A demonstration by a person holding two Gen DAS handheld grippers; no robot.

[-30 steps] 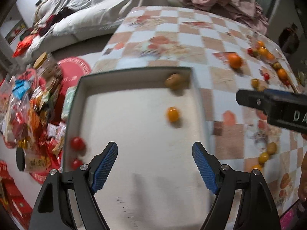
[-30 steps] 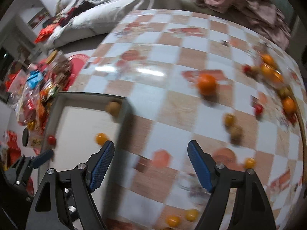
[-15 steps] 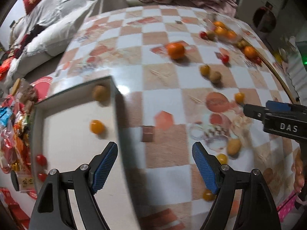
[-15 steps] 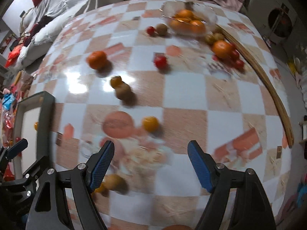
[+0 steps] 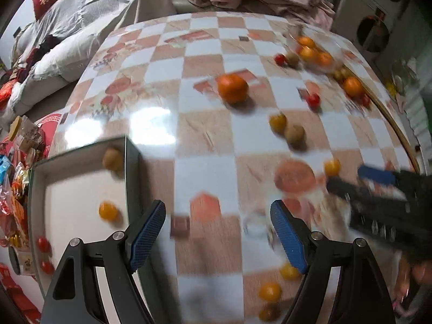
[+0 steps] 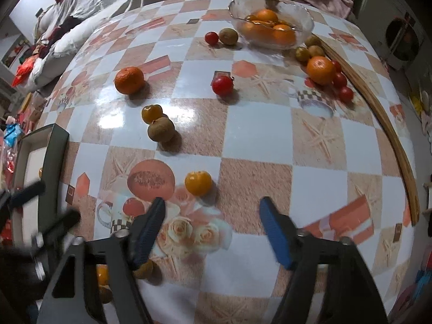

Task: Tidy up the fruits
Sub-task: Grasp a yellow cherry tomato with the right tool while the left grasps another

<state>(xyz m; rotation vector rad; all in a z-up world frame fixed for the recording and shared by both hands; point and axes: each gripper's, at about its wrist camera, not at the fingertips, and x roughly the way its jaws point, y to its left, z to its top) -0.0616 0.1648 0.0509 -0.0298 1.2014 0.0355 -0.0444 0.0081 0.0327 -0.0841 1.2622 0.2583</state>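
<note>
Right gripper (image 6: 210, 225) jaws closing, empty, above checkered tablecloth (image 6: 259, 140); left gripper (image 5: 217, 232) jaws apart, empty, beside tray (image 5: 129, 159).

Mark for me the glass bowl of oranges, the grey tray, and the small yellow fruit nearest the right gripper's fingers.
glass bowl (image 6: 306, 21): right wrist view, on its clear right rim.
grey tray (image 5: 132, 172): left wrist view, on its dark right wall.
small yellow fruit (image 6: 198, 183): right wrist view, on the middle of its skin.

Peach-and-white checked tablecloth (image 6: 256, 135), orange mandarin (image 6: 129, 80), red tomato (image 6: 222, 85), clear bowl (image 6: 305, 31)
</note>
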